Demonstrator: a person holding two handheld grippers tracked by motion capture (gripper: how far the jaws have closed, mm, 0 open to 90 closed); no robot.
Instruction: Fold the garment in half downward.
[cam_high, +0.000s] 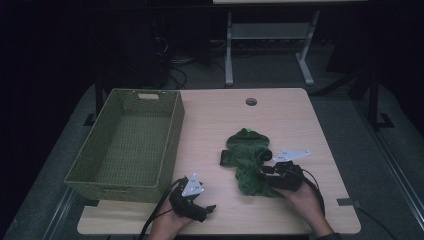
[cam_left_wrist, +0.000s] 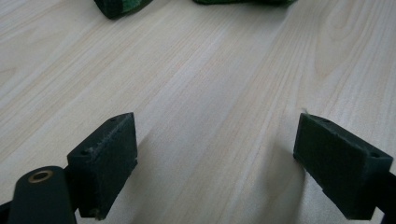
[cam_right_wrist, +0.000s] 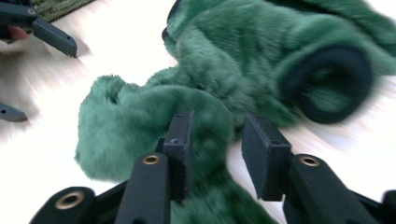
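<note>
A fuzzy green garment (cam_high: 248, 160) is seen crumpled on the wooden counter (cam_high: 210, 125), just right of centre. The right claw (cam_right_wrist: 215, 140) is held at its 6 o'clock end, jaws partly closed with a fold of green fur between them. The left claw (cam_left_wrist: 215, 158) is held low over bare wood at the garment's 8 o'clock, jaws spread wide and nothing gripped. A woven green basket (cam_high: 127, 145) is set at the garment's 9 o'clock, on the counter's left edge.
</note>
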